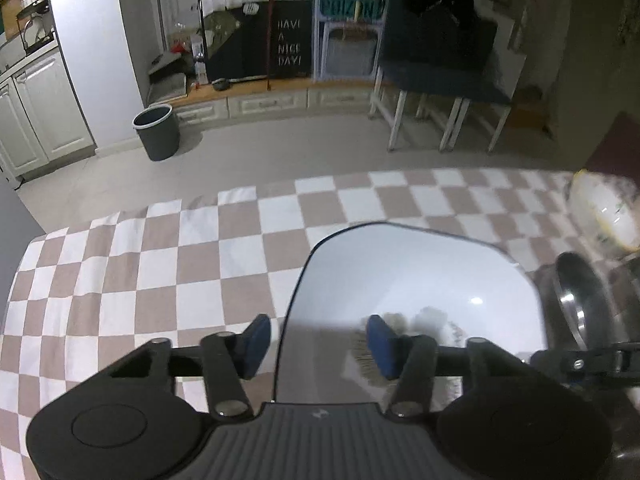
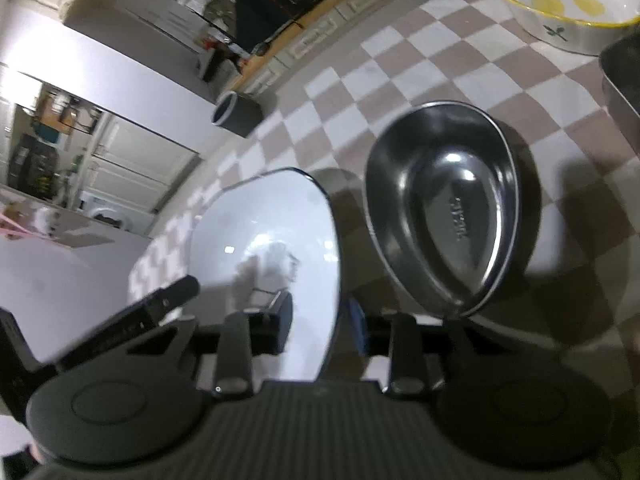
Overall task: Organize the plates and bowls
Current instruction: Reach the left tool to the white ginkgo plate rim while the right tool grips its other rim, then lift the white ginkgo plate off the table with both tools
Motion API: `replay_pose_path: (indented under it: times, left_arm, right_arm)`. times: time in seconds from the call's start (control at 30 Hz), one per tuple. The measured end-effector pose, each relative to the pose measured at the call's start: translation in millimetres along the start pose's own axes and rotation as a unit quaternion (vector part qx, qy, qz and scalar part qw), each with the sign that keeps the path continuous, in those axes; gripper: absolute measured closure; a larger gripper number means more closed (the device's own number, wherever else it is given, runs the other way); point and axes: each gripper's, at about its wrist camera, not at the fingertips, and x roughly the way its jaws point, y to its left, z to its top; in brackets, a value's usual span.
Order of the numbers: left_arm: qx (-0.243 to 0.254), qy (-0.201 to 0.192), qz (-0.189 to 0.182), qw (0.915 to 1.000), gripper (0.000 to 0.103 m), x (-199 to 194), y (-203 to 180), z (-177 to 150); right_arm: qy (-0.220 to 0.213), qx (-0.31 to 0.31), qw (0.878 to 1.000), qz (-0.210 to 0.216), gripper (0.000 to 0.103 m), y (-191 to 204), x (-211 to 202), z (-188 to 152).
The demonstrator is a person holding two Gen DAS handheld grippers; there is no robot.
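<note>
A white squarish plate (image 1: 420, 280) with a thin dark rim lies on the checkered tablecloth (image 1: 160, 260). My left gripper (image 1: 319, 344) straddles its left rim, one blue pad outside and one over the plate, with a gap on both sides. My right gripper (image 2: 320, 324) straddles the right rim of the same plate (image 2: 272, 248); its pads stand close to the rim, and no press on it shows. A steel bowl (image 2: 444, 216) sits just right of the plate, also seen as the steel bowl (image 1: 576, 300).
A ceramic bowl (image 2: 560, 0) with a yellow rim and lemon print stands at the far right of the table. A dark metal container (image 2: 624, 80) shows at the right edge. Beyond the table are a grey bin (image 1: 156, 132) and white-legged chairs (image 1: 440, 100).
</note>
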Motion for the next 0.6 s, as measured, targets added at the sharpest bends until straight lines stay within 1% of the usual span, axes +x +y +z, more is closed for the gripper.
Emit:
replay_pose_path:
  times: [0.07,0.13,0.17,0.2,0.23,0.43,0.6]
  left_arm:
    - [-0.001,0.009,0.000,1.0000,0.055,7.8,3.2,0.3]
    - [-0.009,0.019,-0.002,0.9998,0.062,13.4,7.5,-1.3]
    - [-0.012,0.023,-0.002,0.9997,0.067,15.8,9.3,-2.0]
    - [-0.013,0.028,-0.002,0.9995,0.075,18.6,10.9,-3.2]
    - [-0.014,0.032,0.000,0.9994,0.078,20.9,12.5,-4.0]
    - [-0.030,0.036,-0.019,0.9987,0.080,23.8,20.7,-3.2]
    - [-0.036,0.052,-0.031,0.9975,0.079,27.6,26.1,2.9]
  right_arm:
    - [-0.007,-0.004,1.000,-0.005,0.071,3.7,3.3,0.2]
    - [-0.012,-0.007,1.000,-0.014,0.071,7.3,4.3,1.1]
    - [-0.013,-0.008,1.000,-0.018,0.071,7.3,4.2,1.1]
    - [-0.015,-0.007,1.000,-0.021,0.071,7.8,3.2,0.0]
    - [-0.014,-0.007,1.000,-0.022,0.071,8.0,5.2,2.8]
    - [0.010,-0.007,0.999,-0.036,0.072,20.1,20.5,9.0]
    - [0.007,0.001,0.998,-0.064,0.070,30.0,30.4,10.2]
